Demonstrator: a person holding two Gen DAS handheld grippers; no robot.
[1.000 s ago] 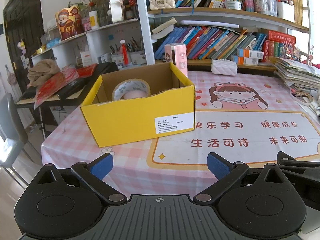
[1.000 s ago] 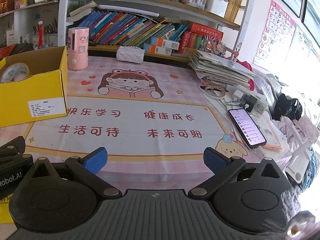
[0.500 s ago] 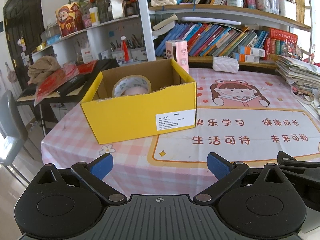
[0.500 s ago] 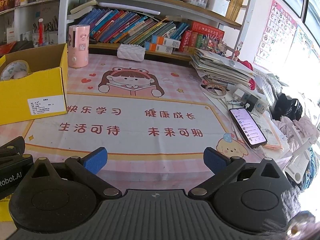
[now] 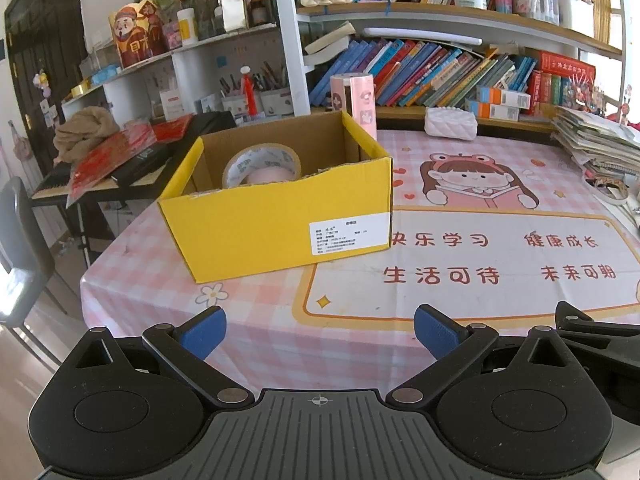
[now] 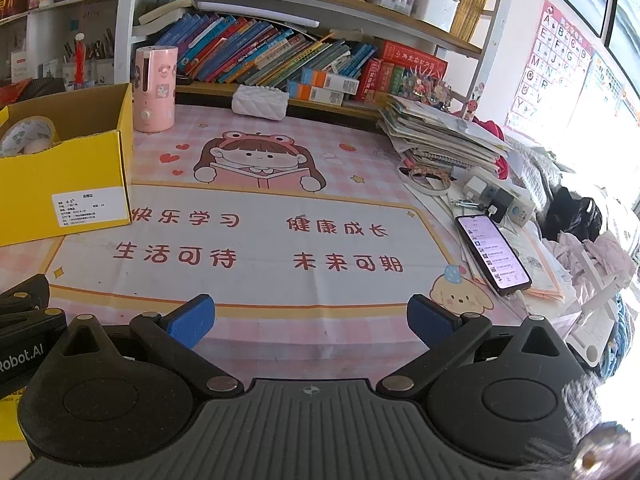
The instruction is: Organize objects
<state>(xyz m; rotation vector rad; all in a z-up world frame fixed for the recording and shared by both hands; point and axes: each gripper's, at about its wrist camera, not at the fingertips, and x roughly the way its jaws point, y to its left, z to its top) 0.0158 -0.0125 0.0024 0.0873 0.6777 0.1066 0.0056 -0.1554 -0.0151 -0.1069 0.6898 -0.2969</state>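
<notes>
Yellow box on bench, centre of left view, far left of right view; tape roll and pale pink item already inside (apparently sorted). Bench middle bare of loose objects; pink bottle, white pouch, phone remain out, so task judged late or near done. Left hand-held gripper wide, empty, box above it in frame, apart. Right hand-held gripper wide, empty, box upper left.
</notes>
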